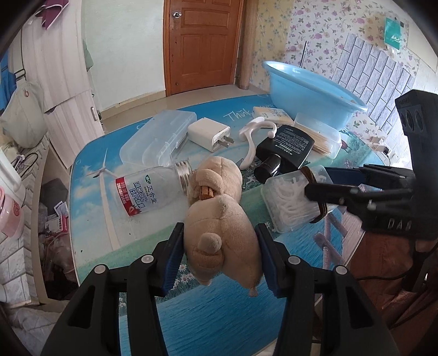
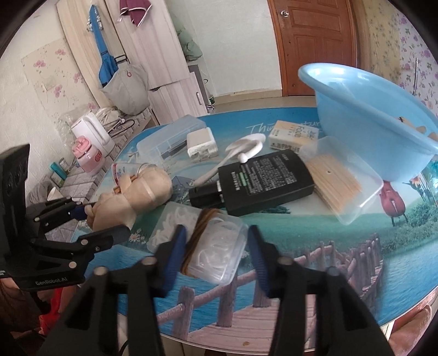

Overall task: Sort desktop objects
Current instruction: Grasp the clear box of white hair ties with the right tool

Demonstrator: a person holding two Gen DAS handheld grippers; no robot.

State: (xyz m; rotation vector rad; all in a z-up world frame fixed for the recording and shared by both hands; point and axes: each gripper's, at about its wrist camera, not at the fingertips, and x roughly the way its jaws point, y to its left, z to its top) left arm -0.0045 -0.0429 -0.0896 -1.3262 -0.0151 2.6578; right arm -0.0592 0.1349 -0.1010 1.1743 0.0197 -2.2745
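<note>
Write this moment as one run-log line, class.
left gripper: around plush toy, contact unclear | right gripper: open around floss-pick box | blue basin: behind

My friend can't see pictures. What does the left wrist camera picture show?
The left gripper has its two fingers around a tan plush toy lying on a table. The right gripper reaches around a clear box of floss picks; a blue basin stands behind.

door [image 1: 201, 43]: brown wood, shut, far ahead of the claw
wallpaper [image 1: 325, 24]: floral, ahead to the right
white cabinet [image 1: 54, 63]: left of the claw
pink appliance [image 2: 89, 156]: perhaps a small blender, far left
blue garment [image 2: 105, 65]: hanging, upper left
</note>
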